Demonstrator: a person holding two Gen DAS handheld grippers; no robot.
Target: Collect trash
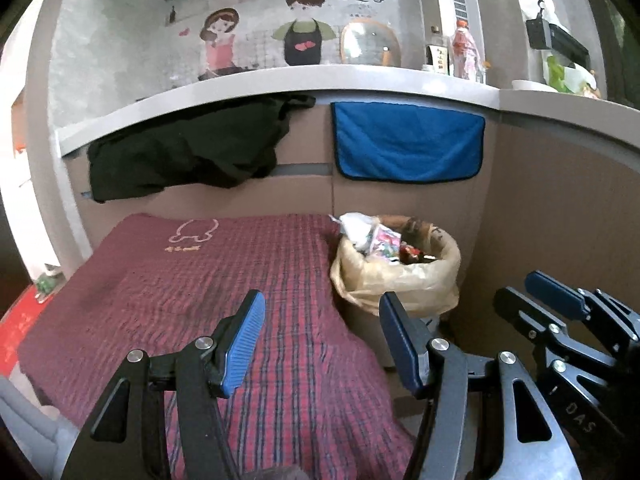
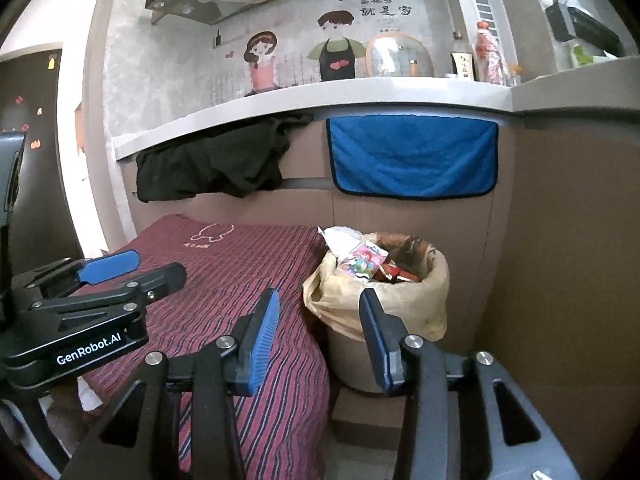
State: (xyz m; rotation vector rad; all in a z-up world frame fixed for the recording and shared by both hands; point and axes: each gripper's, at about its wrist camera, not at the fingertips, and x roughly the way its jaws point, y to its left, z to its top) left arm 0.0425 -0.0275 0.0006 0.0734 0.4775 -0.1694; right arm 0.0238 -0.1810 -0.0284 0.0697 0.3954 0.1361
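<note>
A trash bin lined with a beige plastic bag stands on the floor right of a table; it also shows in the right wrist view. It is full of wrappers, among them a colourful packet and white paper. My left gripper is open and empty, above the table's right edge, short of the bin. My right gripper is open and empty, just before the bin. Each gripper shows in the other's view: the right one, the left one.
The table wears a red plaid cloth, also in the right wrist view. Behind it, a black garment and a blue towel hang under a grey counter edge. Brown cabinet panels close the right side.
</note>
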